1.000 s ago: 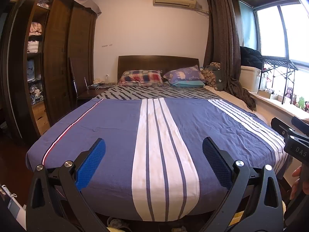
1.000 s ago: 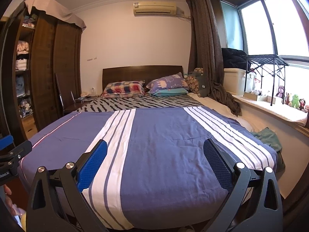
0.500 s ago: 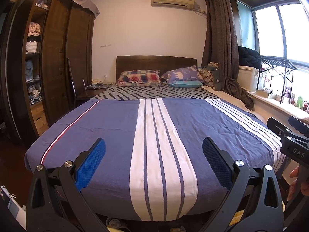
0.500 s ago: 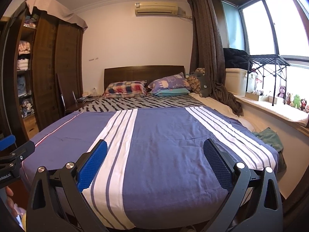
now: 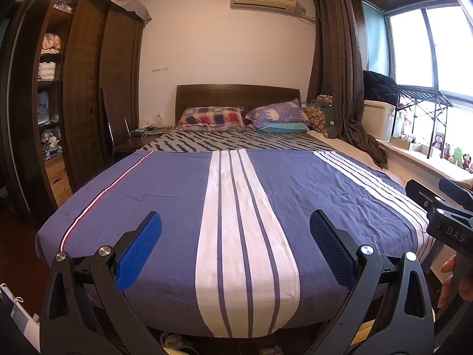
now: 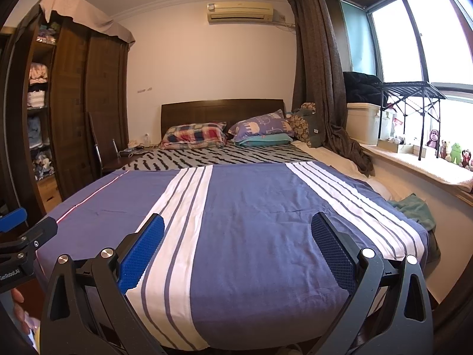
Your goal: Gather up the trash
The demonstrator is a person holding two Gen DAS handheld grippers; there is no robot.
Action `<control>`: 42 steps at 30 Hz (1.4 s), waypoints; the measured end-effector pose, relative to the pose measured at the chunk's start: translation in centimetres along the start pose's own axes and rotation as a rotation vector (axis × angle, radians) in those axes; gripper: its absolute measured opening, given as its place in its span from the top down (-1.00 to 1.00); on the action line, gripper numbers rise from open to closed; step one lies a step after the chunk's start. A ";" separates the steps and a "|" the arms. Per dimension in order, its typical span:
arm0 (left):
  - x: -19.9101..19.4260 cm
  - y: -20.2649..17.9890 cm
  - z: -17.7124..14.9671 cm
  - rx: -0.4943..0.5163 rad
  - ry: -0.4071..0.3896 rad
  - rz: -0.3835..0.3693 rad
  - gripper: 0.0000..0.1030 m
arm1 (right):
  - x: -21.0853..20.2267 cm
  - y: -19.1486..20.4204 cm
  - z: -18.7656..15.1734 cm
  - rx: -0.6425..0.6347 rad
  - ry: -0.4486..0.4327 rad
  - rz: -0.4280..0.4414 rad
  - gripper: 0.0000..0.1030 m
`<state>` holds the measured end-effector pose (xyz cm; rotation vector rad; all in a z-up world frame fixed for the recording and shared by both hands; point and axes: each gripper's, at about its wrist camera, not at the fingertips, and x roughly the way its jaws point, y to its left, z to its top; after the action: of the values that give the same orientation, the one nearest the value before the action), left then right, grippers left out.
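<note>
My left gripper (image 5: pixel 235 222) hangs open at the foot of a bed with a blue, white-striped cover (image 5: pixel 177 195), nothing between its blue pads. My right gripper (image 6: pixel 236 222) is open too, over the same cover (image 6: pixel 251 207), a little further right. Each gripper shows at the edge of the other's view: the right one (image 5: pixel 443 207) held by a hand, the left one (image 6: pixel 20 230) likewise. No piece of trash shows on the bed. Small pale and yellow things lie on the floor under the foot of the bed (image 5: pixel 174 340), too cut off to identify.
Two pillows (image 5: pixel 212 118) and a zebra-pattern sheet lie at the headboard. A dark wardrobe with open shelves (image 5: pixel 50 94) stands left, with a chair and a cluttered bedside table (image 5: pixel 142 136). Right: curtain (image 5: pixel 337 74), white box (image 5: pixel 378 118), folding rack, toys on the sill (image 6: pixel 449 151), green cloth (image 6: pixel 414 207).
Both views have drifted slightly; the bed sits a touch further left in the left wrist view. Both grippers stay open and hold nothing.
</note>
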<state>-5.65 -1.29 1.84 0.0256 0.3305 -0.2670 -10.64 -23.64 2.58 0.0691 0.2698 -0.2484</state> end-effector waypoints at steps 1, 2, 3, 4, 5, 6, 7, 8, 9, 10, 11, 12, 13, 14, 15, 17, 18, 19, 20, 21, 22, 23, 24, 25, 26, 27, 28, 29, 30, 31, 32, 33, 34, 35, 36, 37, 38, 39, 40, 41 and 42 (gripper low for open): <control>0.0 0.0 0.0 0.000 0.000 0.001 -0.85 | 0.0 0.0 0.0 0.000 0.001 0.000 -0.94; 0.0 0.0 0.0 0.000 -0.001 0.001 -0.85 | 0.0 0.0 0.0 0.000 0.000 -0.001 -0.94; -0.1 0.0 0.0 -0.001 -0.002 0.001 -0.85 | 0.0 0.0 0.0 0.000 -0.001 -0.001 -0.94; 0.0 0.0 0.0 -0.002 -0.002 0.001 -0.85 | 0.0 0.0 0.1 0.001 -0.002 -0.002 -0.94; 0.0 0.1 0.1 -0.002 -0.001 0.000 -0.85 | 0.1 -0.1 0.1 0.002 -0.002 -0.003 -0.94; 0.0 0.0 0.1 -0.003 -0.001 0.000 -0.85 | 0.1 -0.1 0.1 0.003 -0.003 -0.004 -0.94; 0.0 0.0 0.1 -0.003 -0.003 0.001 -0.85 | 0.1 -0.1 0.1 0.005 -0.005 -0.006 -0.94; 0.0 0.0 0.1 -0.004 -0.003 0.001 -0.85 | 0.1 -0.1 0.1 0.007 -0.006 -0.008 -0.94; 0.0 0.0 0.1 -0.004 -0.004 0.000 -0.85 | 0.1 -0.1 0.0 0.007 -0.006 -0.009 -0.94; -0.1 -0.1 0.1 -0.005 -0.004 -0.001 -0.85 | 0.2 -0.1 0.0 0.008 -0.004 -0.011 -0.94; 0.0 -0.1 0.1 -0.004 -0.004 -0.001 -0.85 | 0.2 -0.1 -0.1 0.009 -0.003 -0.011 -0.94; 0.0 -0.1 0.1 -0.004 -0.003 -0.001 -0.85 | 0.2 0.0 -0.2 0.008 -0.002 -0.010 -0.94; 0.0 -0.1 0.1 -0.003 -0.002 -0.002 -0.85 | 0.2 0.0 -0.2 0.008 0.000 -0.010 -0.94; 0.1 -0.1 0.1 -0.002 -0.001 -0.002 -0.85 | 0.2 0.0 -0.3 0.007 0.001 -0.009 -0.94; 0.1 -0.2 0.1 -0.001 0.000 -0.002 -0.85 | 0.2 0.1 -0.3 0.007 0.002 -0.007 -0.94; 0.1 -0.3 0.2 0.002 0.002 -0.004 -0.85 | 0.2 0.1 -0.3 0.006 0.004 -0.007 -0.94; 0.1 -0.3 0.2 0.003 0.001 -0.003 -0.85 | 0.2 0.1 -0.3 0.007 0.003 -0.006 -0.94; 0.0 -0.3 0.2 0.004 0.000 -0.003 -0.85 | 0.2 0.1 -0.3 0.007 0.002 -0.006 -0.94; 0.0 -0.2 0.2 0.003 0.000 -0.004 -0.85 | 0.2 0.1 -0.3 0.009 0.002 -0.007 -0.94; 0.0 -0.3 0.2 0.004 0.000 -0.004 -0.85 | 0.2 0.1 -0.3 0.008 0.002 -0.006 -0.94; 0.0 -0.4 0.2 0.006 -0.001 -0.005 -0.85 | 0.2 0.1 -0.3 0.008 0.002 -0.006 -0.94; 0.0 -0.4 0.3 0.008 -0.001 -0.006 -0.85 | 0.2 0.1 -0.3 0.009 0.001 -0.006 -0.94; 0.0 -0.5 0.3 0.009 -0.001 -0.007 -0.85 | 0.2 0.1 -0.3 0.008 0.001 -0.006 -0.94; 0.0 -0.5 0.3 0.010 -0.001 -0.007 -0.85 | 0.2 0.1 -0.3 0.008 0.001 -0.006 -0.94; -0.1 -0.6 0.3 0.011 -0.002 -0.007 -0.85 | 0.2 0.1 -0.3 0.008 0.003 -0.006 -0.94; -0.1 -0.6 0.3 0.012 -0.002 -0.008 -0.85 | 0.2 0.1 -0.3 0.008 0.003 -0.006 -0.94; 0.0 -0.6 0.4 0.013 -0.001 -0.009 -0.85 | 0.3 0.1 -0.3 0.007 0.004 -0.006 -0.94; 0.0 -0.6 0.4 0.014 -0.001 -0.010 -0.85 | 0.3 0.2 -0.3 0.007 0.005 -0.006 -0.94; 0.0 -0.6 0.4 0.015 -0.001 -0.010 -0.85 | 0.3 0.2 -0.3 0.007 0.004 -0.005 -0.94; 0.0 -0.6 0.4 0.015 -0.002 -0.010 -0.85 | 0.3 0.2 -0.3 0.008 0.004 -0.005 -0.94; 0.0 -0.6 0.4 0.014 -0.001 -0.010 -0.85 | 0.3 0.2 -0.3 0.009 0.002 -0.004 -0.94; 0.0 -0.6 0.4 0.015 -0.001 -0.010 -0.85 | 0.3 0.2 -0.2 0.009 0.001 -0.005 -0.94; 0.0 -0.6 0.4 0.015 -0.001 -0.009 -0.85 | 0.4 0.2 -0.2 0.009 0.000 -0.004 -0.94; 0.0 -0.6 0.4 0.015 -0.003 -0.008 -0.85 | 0.4 0.3 -0.2 0.008 0.000 -0.005 -0.94; 0.0 -0.6 0.5 0.014 -0.003 -0.009 -0.85 | 0.4 0.3 -0.2 0.008 0.000 -0.005 -0.94; 0.0 -0.6 0.5 0.014 -0.004 -0.009 -0.85 | 0.4 0.2 -0.2 0.009 0.000 -0.004 -0.94; 0.0 -0.6 0.5 0.015 -0.004 -0.008 -0.85 | 0.4 0.2 -0.2 0.009 0.001 -0.004 -0.94; 0.0 -0.6 0.5 0.015 -0.005 -0.008 -0.85 | 0.4 0.2 -0.2 0.009 0.000 -0.004 -0.94; 0.0 -0.7 0.5 0.015 -0.005 -0.008 -0.85 | 0.4 0.3 -0.2 0.009 0.000 -0.004 -0.94; 0.0 -0.7 0.5 0.015 -0.004 -0.008 -0.85 | 0.4 0.2 -0.2 0.008 -0.001 -0.004 -0.94; 0.0 -0.7 0.5 0.015 -0.004 -0.008 -0.85 | 0.5 0.2 -0.2 0.008 -0.001 -0.004 -0.94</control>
<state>-5.65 -1.96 2.32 0.0383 0.3246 -0.2779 -10.21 -23.55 2.31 0.0764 0.2677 -0.2534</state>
